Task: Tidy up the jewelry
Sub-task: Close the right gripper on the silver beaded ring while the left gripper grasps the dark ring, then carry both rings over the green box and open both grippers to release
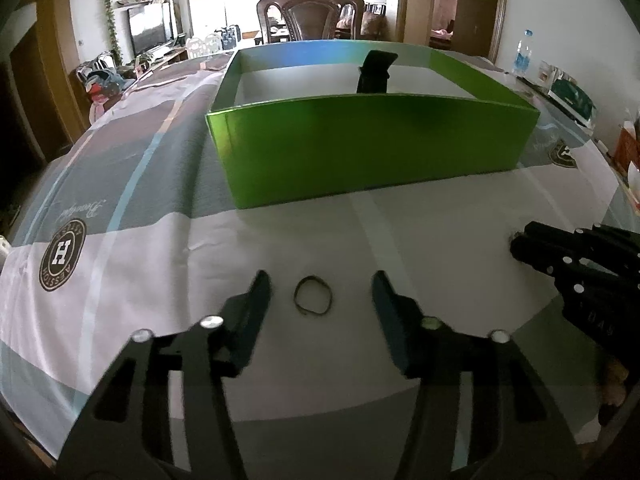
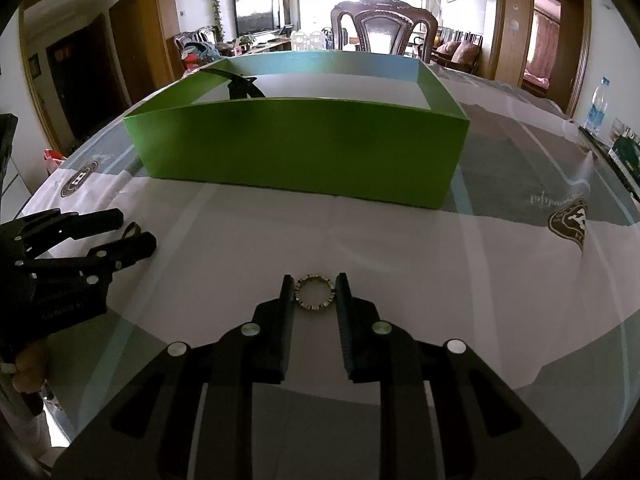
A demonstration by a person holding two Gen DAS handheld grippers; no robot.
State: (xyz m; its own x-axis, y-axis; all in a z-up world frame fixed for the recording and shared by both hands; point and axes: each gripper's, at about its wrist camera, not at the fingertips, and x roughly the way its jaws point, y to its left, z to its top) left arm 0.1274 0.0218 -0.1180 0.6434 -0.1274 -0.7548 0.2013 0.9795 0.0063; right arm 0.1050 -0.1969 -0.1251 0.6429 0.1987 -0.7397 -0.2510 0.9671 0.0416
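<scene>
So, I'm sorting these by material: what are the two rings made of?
Thin dark ring: looks like dull bronze-toned metal or elastic; slightly uneven outline, unclear. Notched silver ring: likely polished metal, glinting facets, between the right claw fingers.

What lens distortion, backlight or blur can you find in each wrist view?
Left wrist view: the green box has bowed edges, the far windows glare white, and the left tool looks slightly smeared. Right wrist view: the same bowing and window glare, but the silver ring is sharp.

Right gripper (image 2: 315,282) fingers (image 2: 286,292) closed against a studded ring (image 2: 315,291), green box (image 2: 296,148) beyond, left gripper (image 2: 132,226) near.
</scene>
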